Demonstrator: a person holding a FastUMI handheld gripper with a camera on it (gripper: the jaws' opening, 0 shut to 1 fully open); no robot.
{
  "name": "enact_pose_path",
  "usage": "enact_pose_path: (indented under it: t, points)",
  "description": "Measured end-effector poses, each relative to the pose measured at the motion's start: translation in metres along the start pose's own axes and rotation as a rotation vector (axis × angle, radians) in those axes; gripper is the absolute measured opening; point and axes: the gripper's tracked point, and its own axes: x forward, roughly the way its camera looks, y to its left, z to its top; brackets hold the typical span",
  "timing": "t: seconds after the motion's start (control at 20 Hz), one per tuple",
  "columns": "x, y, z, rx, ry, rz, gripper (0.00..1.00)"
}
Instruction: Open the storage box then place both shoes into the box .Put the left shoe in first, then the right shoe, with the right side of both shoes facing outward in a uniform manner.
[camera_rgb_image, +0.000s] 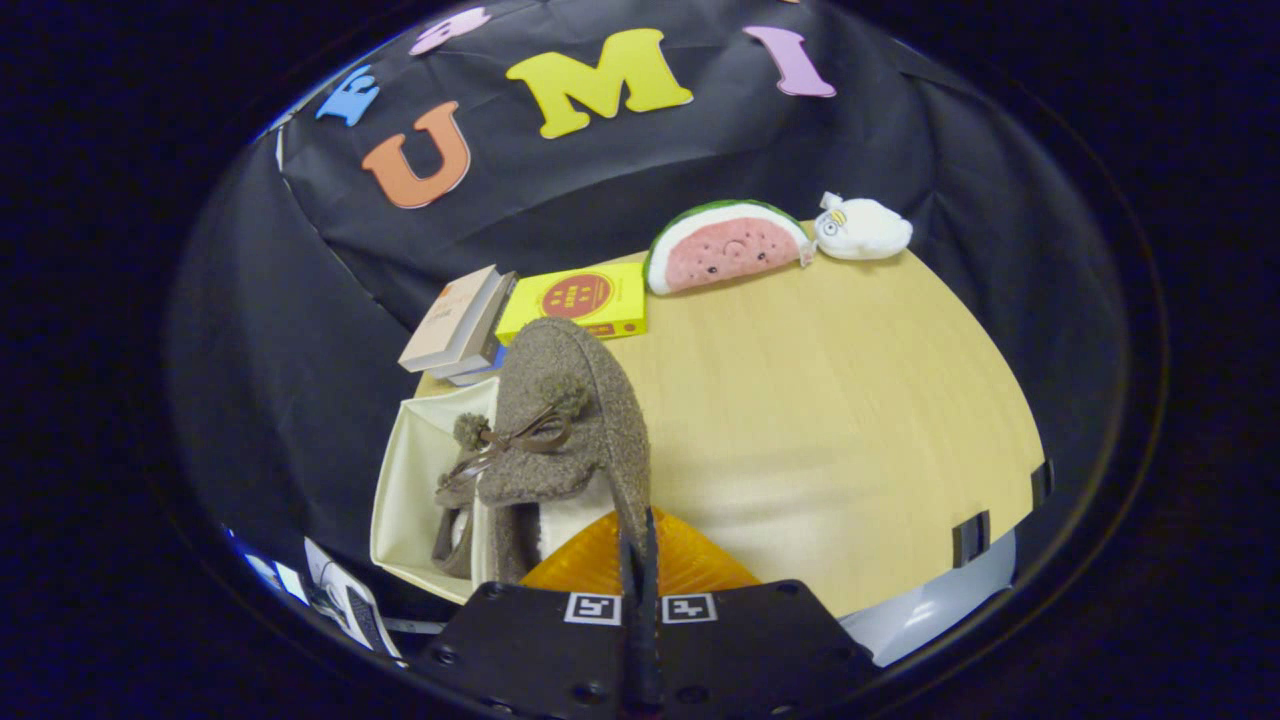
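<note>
At lower centre, the gripper (640, 560) is seen clamped on the rim of a fuzzy shoe (565, 420), held toe-up above the open box (405, 500) at lower left; books (470, 325) are stacked beyond.

Even, bright light, soft shadows, sharp centre, fisheye-bent edges.
</note>
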Motion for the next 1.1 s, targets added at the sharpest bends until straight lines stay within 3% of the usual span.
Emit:
enact_pose_path:
  t: [0.2, 0.45, 0.75, 1.1]
  points:
    - [0.002, 0.062, -0.008, -0.070, 0.010, 0.045, 0.00]
    - [0.017, 0.124, -0.012, -0.037, -0.001, 0.101, 0.00]
    - [0.064, 0.151, -0.033, -0.012, -0.005, 0.047, 0.00]
    - [0.093, 0.138, -0.046, 0.039, -0.093, -0.070, 0.01]
